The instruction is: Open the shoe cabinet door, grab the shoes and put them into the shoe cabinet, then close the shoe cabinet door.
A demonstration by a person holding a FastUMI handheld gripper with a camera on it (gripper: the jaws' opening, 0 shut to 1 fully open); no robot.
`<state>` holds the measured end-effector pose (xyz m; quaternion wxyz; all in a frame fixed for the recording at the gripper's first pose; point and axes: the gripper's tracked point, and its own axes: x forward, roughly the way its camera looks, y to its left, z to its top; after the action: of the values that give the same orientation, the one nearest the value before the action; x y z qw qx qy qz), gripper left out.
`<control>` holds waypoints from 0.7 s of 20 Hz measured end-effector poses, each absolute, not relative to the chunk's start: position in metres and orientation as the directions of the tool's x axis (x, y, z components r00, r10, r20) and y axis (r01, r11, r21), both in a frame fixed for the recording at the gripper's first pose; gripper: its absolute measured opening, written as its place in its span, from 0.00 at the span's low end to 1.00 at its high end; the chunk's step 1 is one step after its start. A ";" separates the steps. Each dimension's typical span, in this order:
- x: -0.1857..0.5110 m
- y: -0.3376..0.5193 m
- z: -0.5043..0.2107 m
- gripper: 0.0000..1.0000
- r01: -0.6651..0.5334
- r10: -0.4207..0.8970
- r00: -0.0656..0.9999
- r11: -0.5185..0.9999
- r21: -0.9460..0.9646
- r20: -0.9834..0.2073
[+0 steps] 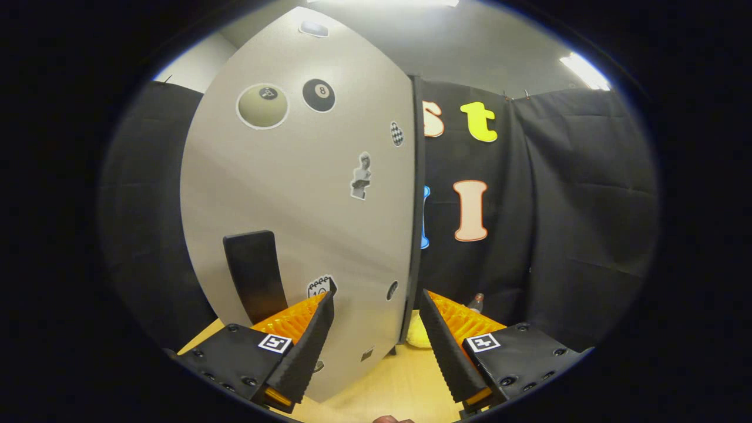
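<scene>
- Gripper view puts the cabinet door (305, 194) just ahead of your gripper (376, 305), its free edge between the spread, empty fingers.
- Judge the door a stiff, smooth panel that swings lightly; take it by the black handle (255, 273).
- Something yellow (417, 335) lies behind the edge, possibly a shoe.

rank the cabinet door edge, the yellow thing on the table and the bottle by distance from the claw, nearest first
1. cabinet door edge, between the open claw fingers.
2. yellow thing, just beyond the edge, low on the table.
3. bottle, farther back by the black cloth.
</scene>
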<state>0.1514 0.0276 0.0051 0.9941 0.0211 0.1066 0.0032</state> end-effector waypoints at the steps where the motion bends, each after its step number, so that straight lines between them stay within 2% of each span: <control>1: 0.160 0.044 0.006 0.93 -0.016 0.024 0.979 0.999 0.045 -0.204; 7: 0.176 0.102 0.012 0.95 -0.119 0.133 0.975 0.989 0.091 -0.176; 14: 0.134 0.062 0.017 0.97 -0.066 0.074 0.993 0.994 0.086 -0.091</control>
<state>0.1339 0.0621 0.0167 0.9974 0.0412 0.0473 0.0349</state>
